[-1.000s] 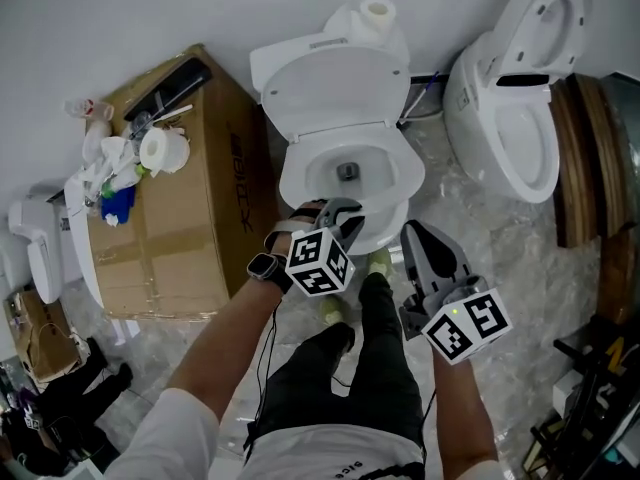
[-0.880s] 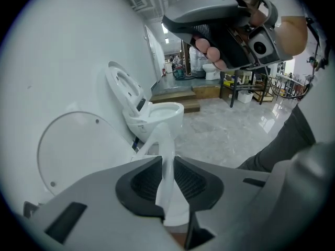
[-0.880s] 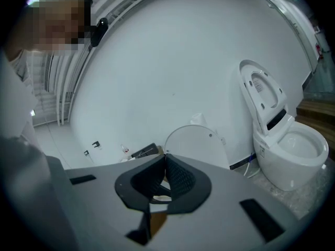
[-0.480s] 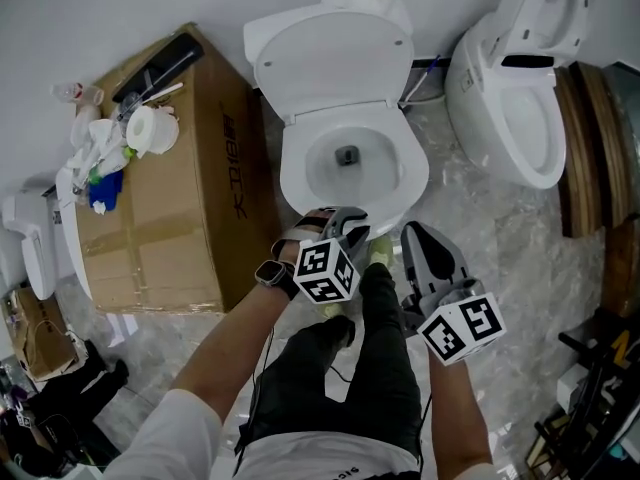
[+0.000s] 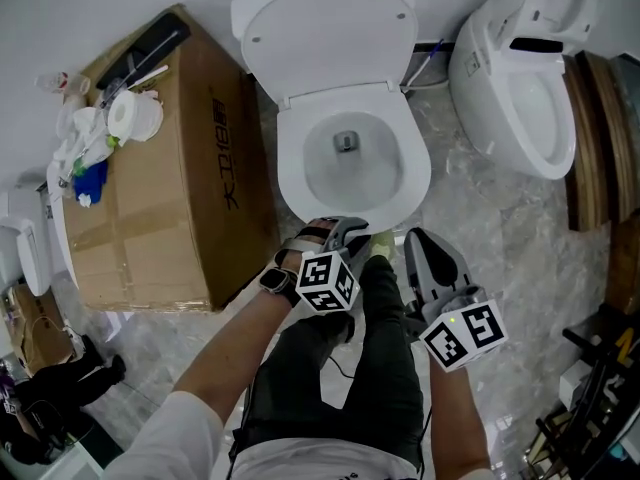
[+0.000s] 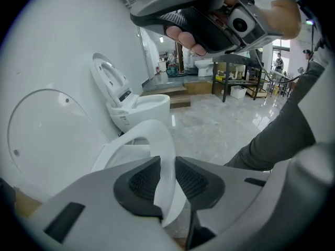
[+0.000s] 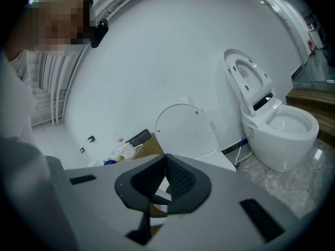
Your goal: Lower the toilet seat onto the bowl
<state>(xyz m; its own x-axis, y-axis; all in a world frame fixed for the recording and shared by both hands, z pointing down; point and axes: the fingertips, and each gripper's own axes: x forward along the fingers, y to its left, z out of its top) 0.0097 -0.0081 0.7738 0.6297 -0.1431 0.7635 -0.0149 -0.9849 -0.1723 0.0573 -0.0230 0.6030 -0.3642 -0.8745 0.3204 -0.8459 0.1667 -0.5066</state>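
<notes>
The white toilet bowl (image 5: 345, 168) stands at top centre of the head view, its lid (image 5: 325, 33) upright against the wall. The white seat ring (image 5: 417, 173) lies low around the bowl opening. My left gripper (image 5: 349, 230) is at the front edge of the ring and is shut on it; in the left gripper view the seat ring (image 6: 163, 140) runs between the two dark pads of that left gripper (image 6: 166, 174). My right gripper (image 5: 420, 240) hangs just right of the bowl's front, clear of it. In its own view the right gripper (image 7: 165, 167) has its pads together, holding nothing.
A large cardboard box (image 5: 170, 188) stands close against the toilet's left side, with a paper roll (image 5: 128, 116) and clutter on top. A second toilet (image 5: 515, 78) stands at the right, beside a wooden platform (image 5: 600, 138). The person's legs (image 5: 375, 348) are right in front of the bowl.
The head view has shifted, so the toilet sits higher in frame. My left gripper stays clamped on the seat's front edge and has come lower and nearer. The right gripper has hardly moved.
</notes>
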